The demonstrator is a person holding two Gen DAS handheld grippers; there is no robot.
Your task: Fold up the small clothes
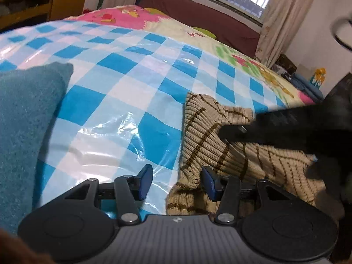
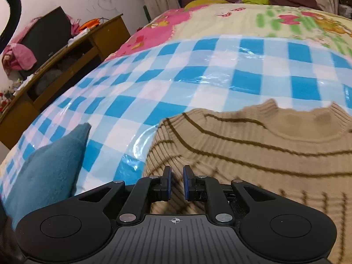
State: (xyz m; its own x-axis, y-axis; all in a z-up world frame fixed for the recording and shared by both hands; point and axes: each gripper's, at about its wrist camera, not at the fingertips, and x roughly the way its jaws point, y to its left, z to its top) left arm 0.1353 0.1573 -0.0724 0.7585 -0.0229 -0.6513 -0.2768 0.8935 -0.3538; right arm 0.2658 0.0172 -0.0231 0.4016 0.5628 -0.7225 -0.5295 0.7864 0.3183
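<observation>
A beige knit sweater with brown stripes (image 1: 211, 132) lies on a blue-and-white checked plastic sheet (image 1: 123, 83) over the bed. My left gripper (image 1: 177, 173) is open and empty, its right finger at the sweater's left edge. The right gripper's black finger (image 1: 253, 129) reaches in from the right and rests on a fold of the sweater. In the right wrist view the sweater (image 2: 253, 154) spreads flat, collar at the far side. My right gripper (image 2: 177, 172) hovers low over its left part, jaws nearly closed with a narrow gap; whether cloth is pinched is unclear.
A folded teal garment (image 1: 28, 118) lies left of the sweater, also in the right wrist view (image 2: 48, 169). A cartoon-print quilt (image 1: 198, 33) covers the far bed. A wooden desk (image 2: 66, 50) with clutter stands left. A window with curtains (image 1: 281, 22) is behind.
</observation>
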